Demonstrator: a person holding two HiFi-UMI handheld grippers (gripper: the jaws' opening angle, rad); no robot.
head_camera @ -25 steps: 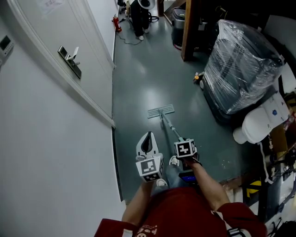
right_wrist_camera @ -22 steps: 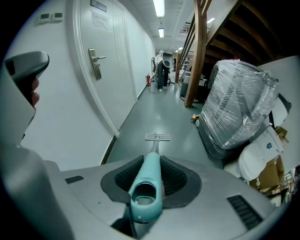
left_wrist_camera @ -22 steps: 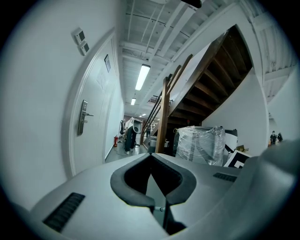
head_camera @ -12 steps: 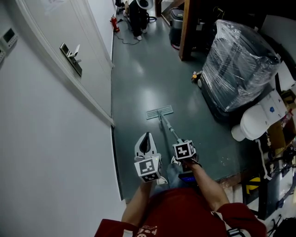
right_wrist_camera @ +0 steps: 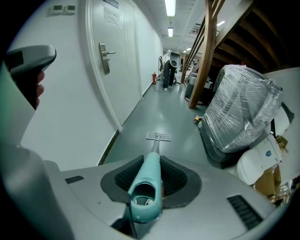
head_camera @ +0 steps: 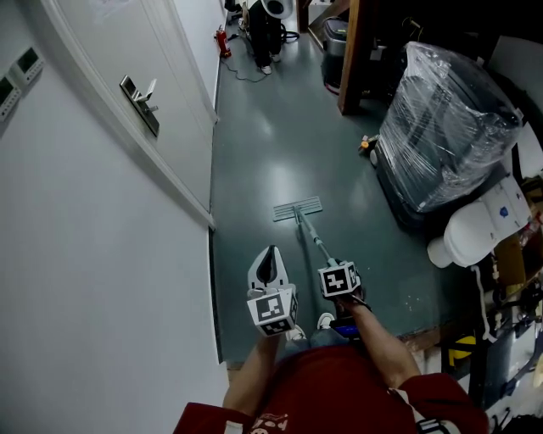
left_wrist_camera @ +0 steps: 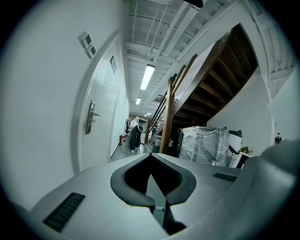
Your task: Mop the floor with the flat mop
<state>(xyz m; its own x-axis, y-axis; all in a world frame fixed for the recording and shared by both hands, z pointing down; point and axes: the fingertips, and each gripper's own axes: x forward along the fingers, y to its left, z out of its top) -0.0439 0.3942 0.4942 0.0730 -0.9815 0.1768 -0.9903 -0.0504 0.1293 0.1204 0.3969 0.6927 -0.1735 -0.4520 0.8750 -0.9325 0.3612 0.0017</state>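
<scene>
The flat mop's pale head (head_camera: 298, 209) lies flat on the grey-green floor ahead of me, and its thin pole (head_camera: 311, 235) slopes back to my right gripper (head_camera: 338, 273). In the right gripper view the teal mop handle (right_wrist_camera: 148, 183) sits clamped between the jaws, with the mop head (right_wrist_camera: 158, 136) small on the floor beyond. My left gripper (head_camera: 269, 264) hangs in the air to the left of the pole, jaws together with nothing between them; in the left gripper view its gripper (left_wrist_camera: 151, 182) points down the corridor.
A white wall and a door with a lever handle (head_camera: 142, 100) run along the left. A plastic-wrapped bulky object (head_camera: 445, 119) and a white rounded machine (head_camera: 479, 225) crowd the right. A wooden post (head_camera: 356, 51) and a standing device (head_camera: 265, 25) are farther down the corridor.
The view has shifted slightly; the mop head sits a little lower and to the right in the head view. Both grippers keep their holds and relative places.
</scene>
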